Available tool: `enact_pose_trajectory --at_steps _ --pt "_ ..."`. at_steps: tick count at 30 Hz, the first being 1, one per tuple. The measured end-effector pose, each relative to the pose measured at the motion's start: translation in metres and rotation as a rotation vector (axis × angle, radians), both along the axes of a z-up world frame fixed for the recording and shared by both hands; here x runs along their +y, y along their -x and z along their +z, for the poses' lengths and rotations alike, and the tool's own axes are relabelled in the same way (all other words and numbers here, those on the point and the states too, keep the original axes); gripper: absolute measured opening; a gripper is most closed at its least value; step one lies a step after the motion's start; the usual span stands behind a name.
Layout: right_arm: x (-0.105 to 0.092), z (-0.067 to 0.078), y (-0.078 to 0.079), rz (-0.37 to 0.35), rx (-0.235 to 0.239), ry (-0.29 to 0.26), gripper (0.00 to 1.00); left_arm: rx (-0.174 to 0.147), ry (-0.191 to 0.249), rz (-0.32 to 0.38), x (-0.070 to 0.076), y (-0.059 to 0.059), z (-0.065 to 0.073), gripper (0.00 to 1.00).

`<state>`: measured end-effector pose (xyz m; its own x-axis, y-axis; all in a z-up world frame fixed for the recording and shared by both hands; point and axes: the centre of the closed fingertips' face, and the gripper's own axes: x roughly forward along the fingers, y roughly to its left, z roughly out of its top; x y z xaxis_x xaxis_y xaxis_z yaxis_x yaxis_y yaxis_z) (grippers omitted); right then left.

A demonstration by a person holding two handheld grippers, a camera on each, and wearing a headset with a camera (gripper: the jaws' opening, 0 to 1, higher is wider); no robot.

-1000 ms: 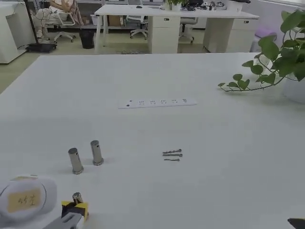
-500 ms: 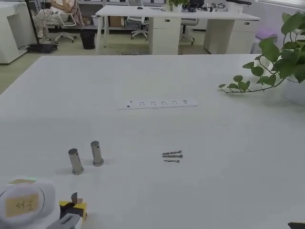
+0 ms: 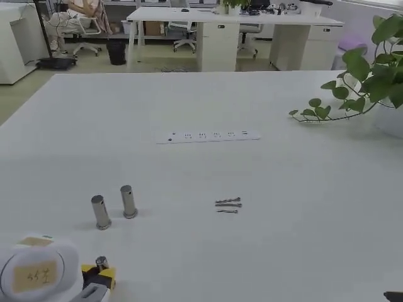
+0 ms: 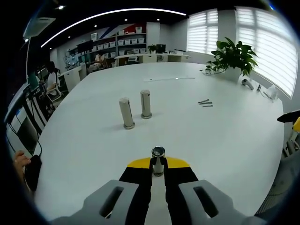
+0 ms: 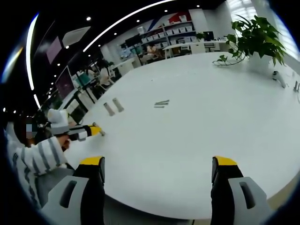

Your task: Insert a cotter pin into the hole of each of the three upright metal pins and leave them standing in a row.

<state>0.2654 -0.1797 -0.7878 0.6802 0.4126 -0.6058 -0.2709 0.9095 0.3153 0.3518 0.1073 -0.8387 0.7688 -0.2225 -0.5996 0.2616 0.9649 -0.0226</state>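
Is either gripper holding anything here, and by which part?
The left gripper grips one metal pin by its lower shaft, top end standing clear above the jaws. The right gripper is open and holds nothing.

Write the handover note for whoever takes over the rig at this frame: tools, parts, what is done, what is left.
Left tool: shut on one metal pin, held upright near the near left edge of the table.
Right tool: open, empty.
Parts: two other metal pins stand upright side by side; three cotter pins lie together on the table to their right.
Done: no cotter pin inserted yet.
Left: fit a cotter pin into each of the three pins and stand them in a row.
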Motion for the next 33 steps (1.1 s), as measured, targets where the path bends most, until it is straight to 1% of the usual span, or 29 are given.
enact_pose_trajectory --at_steps 2,5,7,10,12,14,17,19,20,21,22,24,27,29,33 --pt "0.001 0.000 0.000 0.004 0.000 0.000 0.96 0.002 -0.005 -0.009 0.000 0.000 0.000 0.07" --pt "0.002 0.000 0.001 0.006 0.000 -0.003 0.96 0.010 0.013 -0.006 0.001 0.000 0.002 0.08" --pt "0.003 0.000 0.001 0.008 0.000 -0.004 0.96 0.016 0.015 -0.005 0.001 0.001 0.001 0.08" --pt "0.005 0.001 0.001 0.012 -0.002 -0.004 0.96 0.026 0.004 -0.009 0.003 0.002 -0.002 0.11" --pt "0.005 0.001 0.001 0.011 -0.007 -0.007 0.96 0.028 0.009 -0.001 0.005 0.003 -0.002 0.14" --pt "0.005 0.002 0.000 0.008 -0.007 -0.010 0.96 0.013 0.012 0.003 0.007 0.004 0.000 0.16" --pt "0.005 0.002 0.000 0.011 -0.007 -0.005 0.96 0.010 0.014 0.003 0.008 0.005 0.002 0.21" --pt "0.006 0.002 0.000 0.012 -0.006 -0.005 0.96 0.010 0.023 -0.004 0.009 0.005 0.003 0.23" --pt "0.006 0.002 0.000 0.013 -0.007 -0.005 0.96 0.011 0.034 -0.015 0.008 0.006 0.004 0.25" --pt "0.007 0.002 0.000 0.014 -0.007 -0.005 0.96 0.006 0.030 -0.039 0.006 0.007 0.005 0.27" --pt "0.008 0.002 0.001 0.017 -0.005 -0.004 0.96 -0.021 0.022 -0.084 0.002 0.006 0.009 0.31" --pt "0.009 0.003 0.001 0.022 -0.008 -0.001 0.96 -0.038 0.018 -0.110 0.000 0.009 0.014 0.36" --pt "0.009 0.004 0.001 0.024 -0.009 0.000 0.96 -0.053 0.024 -0.124 0.002 0.013 0.022 0.39" --pt "0.009 0.004 0.001 0.023 -0.008 0.001 0.96 -0.060 0.032 -0.125 0.005 0.014 0.022 0.40" --pt "0.008 0.003 0.003 0.024 -0.003 0.004 0.96 -0.066 0.031 -0.139 0.009 0.016 0.022 0.48"
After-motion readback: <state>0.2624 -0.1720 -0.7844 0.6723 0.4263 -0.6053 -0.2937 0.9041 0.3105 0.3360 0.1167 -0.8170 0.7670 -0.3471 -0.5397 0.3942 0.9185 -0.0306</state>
